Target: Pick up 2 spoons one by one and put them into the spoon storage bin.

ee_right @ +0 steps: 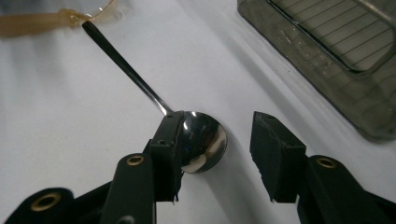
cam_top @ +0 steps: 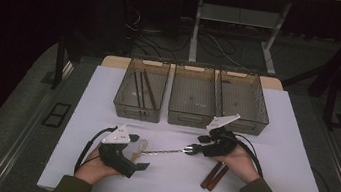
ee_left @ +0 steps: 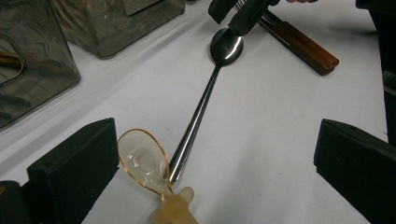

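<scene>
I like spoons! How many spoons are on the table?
2: a metal spoon lying mid-table, its bowl at the right tool, and a clear amber spoon touching its handle tip, by the left tool.

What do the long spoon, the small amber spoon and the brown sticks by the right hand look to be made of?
Long spoon: polished metal, likely steel; its bowl mirrors light sharply.
Small amber spoon: translucent plastic or resin by the look; the white table shows through its bowl, and its handle is cloudier.
Brown sticks: probably dark wood with a smooth finish, going by the reddish-brown tone and squared ends; grain is too faint to confirm.
</scene>
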Available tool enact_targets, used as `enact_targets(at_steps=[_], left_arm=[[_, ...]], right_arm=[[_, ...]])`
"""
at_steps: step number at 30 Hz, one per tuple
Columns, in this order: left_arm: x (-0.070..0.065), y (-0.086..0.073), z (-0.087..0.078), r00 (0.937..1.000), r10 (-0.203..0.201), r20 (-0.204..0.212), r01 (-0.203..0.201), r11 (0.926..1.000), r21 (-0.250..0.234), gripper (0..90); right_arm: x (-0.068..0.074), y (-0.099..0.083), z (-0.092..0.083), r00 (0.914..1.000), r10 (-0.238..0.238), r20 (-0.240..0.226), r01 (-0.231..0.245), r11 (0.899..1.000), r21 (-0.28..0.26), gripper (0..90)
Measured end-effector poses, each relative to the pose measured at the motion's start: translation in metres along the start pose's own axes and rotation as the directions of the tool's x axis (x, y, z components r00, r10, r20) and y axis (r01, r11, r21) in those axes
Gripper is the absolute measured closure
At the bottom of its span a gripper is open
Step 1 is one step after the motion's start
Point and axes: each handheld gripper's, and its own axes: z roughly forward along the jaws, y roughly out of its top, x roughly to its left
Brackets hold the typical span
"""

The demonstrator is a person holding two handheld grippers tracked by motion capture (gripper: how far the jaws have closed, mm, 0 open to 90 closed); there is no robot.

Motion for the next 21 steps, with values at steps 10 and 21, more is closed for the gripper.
enact_targets(at_steps=[10, 21], left_arm=[[0.000, 0.000, 0.000, 1.0000, 0.000, 0.004, 0.000, 1.0000, 0.001, 0.0], [0.000, 0.000, 0.000, 1.0000, 0.001, 0.004, -0.001, 1.0000, 0.002, 0.0]], right_arm=[[0.001, -0.003, 0.015, 0.9992, -0.030, -0.028, 0.031, 0.998, 0.048, 57.0], [0.000, -0.005, 0.012, 0.9966, -0.056, -0.060, 0.059, 0.996, 0.060, 70.8]])
